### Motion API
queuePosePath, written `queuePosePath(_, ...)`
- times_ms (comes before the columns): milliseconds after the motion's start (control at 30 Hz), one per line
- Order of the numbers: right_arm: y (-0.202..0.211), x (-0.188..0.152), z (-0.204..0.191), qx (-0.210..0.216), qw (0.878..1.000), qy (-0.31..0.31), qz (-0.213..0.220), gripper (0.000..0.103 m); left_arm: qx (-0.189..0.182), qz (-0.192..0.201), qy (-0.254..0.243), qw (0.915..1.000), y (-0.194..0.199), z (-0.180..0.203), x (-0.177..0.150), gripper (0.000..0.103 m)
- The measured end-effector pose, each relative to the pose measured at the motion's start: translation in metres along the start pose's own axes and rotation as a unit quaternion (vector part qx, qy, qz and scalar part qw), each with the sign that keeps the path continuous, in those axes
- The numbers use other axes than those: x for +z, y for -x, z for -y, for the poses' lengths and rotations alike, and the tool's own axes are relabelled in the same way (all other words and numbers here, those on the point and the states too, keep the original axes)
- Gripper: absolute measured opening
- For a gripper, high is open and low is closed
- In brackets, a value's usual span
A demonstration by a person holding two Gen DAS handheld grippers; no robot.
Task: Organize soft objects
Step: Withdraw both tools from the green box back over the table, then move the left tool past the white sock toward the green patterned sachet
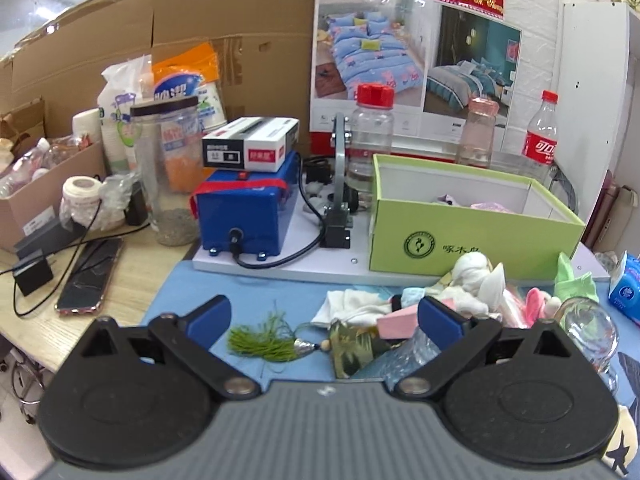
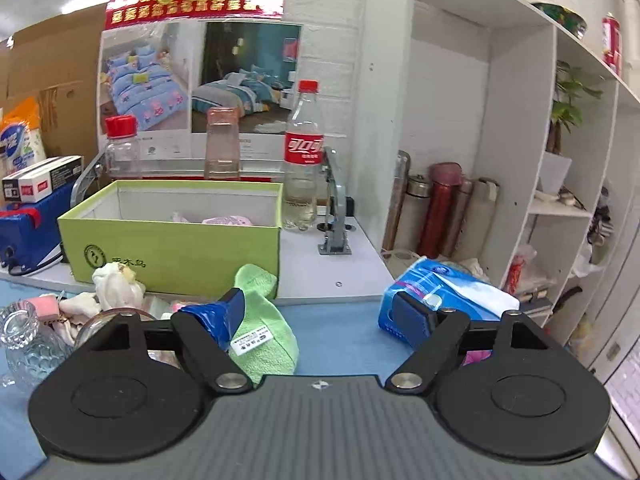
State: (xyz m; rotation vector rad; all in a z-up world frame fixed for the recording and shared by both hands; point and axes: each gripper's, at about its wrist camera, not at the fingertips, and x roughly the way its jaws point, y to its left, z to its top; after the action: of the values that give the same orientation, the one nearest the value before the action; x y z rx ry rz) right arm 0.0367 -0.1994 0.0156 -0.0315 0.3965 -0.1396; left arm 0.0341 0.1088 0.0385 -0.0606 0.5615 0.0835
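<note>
A green open box (image 1: 460, 236) stands behind a pile of soft things on the blue mat; pink cloth lies inside it. The pile holds a white plush toy (image 1: 476, 280), white cloth (image 1: 352, 304), a pink piece (image 1: 396, 320) and a green tassel with a patterned pouch (image 1: 272, 340). My left gripper (image 1: 324, 320) is open and empty, just in front of the pile. In the right wrist view the box (image 2: 172, 240) is at the left, with a green sock (image 2: 264, 320) before it. My right gripper (image 2: 326, 312) is open and empty, its left finger over the sock.
A blue machine (image 1: 244, 212) with a small carton on it stands left of the box. Bottles (image 2: 302, 160) line the wall. A tissue pack (image 2: 440, 296) lies right, a glass vase (image 2: 28, 340) left. A phone (image 1: 90, 276) lies on the desk. White shelves (image 2: 520, 120) stand right.
</note>
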Motion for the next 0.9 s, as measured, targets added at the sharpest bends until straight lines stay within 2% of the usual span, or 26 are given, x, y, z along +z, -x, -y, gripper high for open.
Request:
queuePosePath(167,0.0,-0.007,0.007,0.0,1.0,-0.021,-0.005,0.068,0.007,-0.004,-0.009,0.9999,0.002,0.003,-0.005,0.098)
queuePosePath(533,-0.005,-0.016,0.014,-0.018,1.0,-0.012,-0.018,0.068,0.015,-0.016,-0.006,0.9997,-0.004,0.001,-0.009,0.098)
queuePosePath(667,-0.004,-0.031,0.033,-0.003,0.999,-0.033,-0.044,0.068,0.023,-0.028,-0.013,0.9993,-0.009,-0.004,-0.015,0.098)
queuePosePath(767,0.002,-0.057,0.053,-0.005,0.995,-0.059,-0.085,0.068,0.037,-0.036,-0.017,0.9985,-0.013,-0.011,-0.022,0.098)
queuePosePath(900,0.014,-0.08,0.055,0.021,0.992,-0.062,-0.11,0.068,0.037,-0.052,-0.015,0.9978,-0.026,-0.019,-0.027,0.098)
